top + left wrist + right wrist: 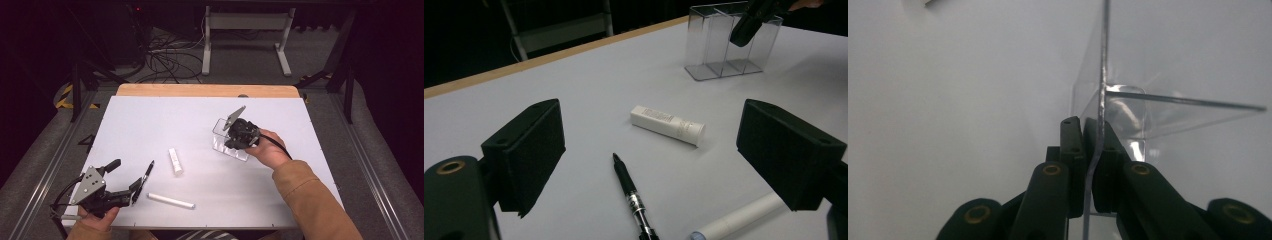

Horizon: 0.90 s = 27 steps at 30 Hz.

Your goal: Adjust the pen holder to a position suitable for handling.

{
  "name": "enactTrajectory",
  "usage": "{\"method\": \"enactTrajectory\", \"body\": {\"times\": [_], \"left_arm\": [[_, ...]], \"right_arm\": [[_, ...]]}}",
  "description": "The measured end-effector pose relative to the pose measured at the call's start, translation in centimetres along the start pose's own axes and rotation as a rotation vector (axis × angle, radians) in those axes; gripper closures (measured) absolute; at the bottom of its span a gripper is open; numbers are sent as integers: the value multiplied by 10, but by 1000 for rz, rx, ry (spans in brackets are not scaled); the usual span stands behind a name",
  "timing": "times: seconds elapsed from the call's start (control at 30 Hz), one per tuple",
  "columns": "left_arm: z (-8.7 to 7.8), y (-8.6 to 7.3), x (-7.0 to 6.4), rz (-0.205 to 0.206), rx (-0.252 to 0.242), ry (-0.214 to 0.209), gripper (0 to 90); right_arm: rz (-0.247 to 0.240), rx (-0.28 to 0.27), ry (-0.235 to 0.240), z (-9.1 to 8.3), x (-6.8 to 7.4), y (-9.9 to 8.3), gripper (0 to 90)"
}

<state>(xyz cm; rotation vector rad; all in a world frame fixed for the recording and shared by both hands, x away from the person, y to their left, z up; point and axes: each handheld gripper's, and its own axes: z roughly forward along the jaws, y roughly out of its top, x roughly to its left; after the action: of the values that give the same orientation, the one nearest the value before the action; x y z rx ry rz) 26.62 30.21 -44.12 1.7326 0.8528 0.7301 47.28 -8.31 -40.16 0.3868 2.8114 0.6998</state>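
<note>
A clear plastic organizer [230, 142] with several compartments stands right of the table's middle; it also appears far off in the left gripper view [729, 45]. My right gripper [236, 141] is shut on one of its thin walls [1100, 115], the jaws pinching the top edge. A black pen [146, 176] [631, 197] lies near my left gripper [125, 180], which is open just above the table, its jaws wide either side of the pen. A short white tube [175, 161] [668, 124] lies mid-table. A long white marker [170, 201] [739, 220] lies near the front edge.
The white table top [150, 125] has a wooden strip [207, 90] along its far edge. Cables and a white desk frame [245, 35] sit on the floor beyond. A person's right sleeve [310, 200] reaches in from the bottom right.
</note>
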Motion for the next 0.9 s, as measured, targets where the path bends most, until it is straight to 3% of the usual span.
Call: {"method": "enactTrajectory", "body": {"times": [0.13, 0.17, 0.37, 0.4, 0.6, 0.7, 0.9], "left_arm": [[0, 0, 0, -1, 1, -1, 127], [0, 0, 0, 0, 1, -1, 127], [1, 0, 0, -1, 3, -3, 127], [1, 0, 0, 1, 2, -2, 127], [0, 0, 0, 3, 1, -2, 127], [0, 0, 0, 2, 1, -1, 127], [0, 0, 0, 5, 2, -2, 127]], "right_arm": [[-25, -2, 29, -2, 3, 1, 868], [-53, -9, 23, -5, 8, 3, 867], [-102, -41, 52, -13, 25, 12, 873], [-139, -52, 61, -16, 32, 16, 873], [-221, -59, 122, -16, 47, 23, 869], [-237, -45, 151, -14, 56, 26, 868], [-269, -30, 161, -9, 66, 31, 869]]}}
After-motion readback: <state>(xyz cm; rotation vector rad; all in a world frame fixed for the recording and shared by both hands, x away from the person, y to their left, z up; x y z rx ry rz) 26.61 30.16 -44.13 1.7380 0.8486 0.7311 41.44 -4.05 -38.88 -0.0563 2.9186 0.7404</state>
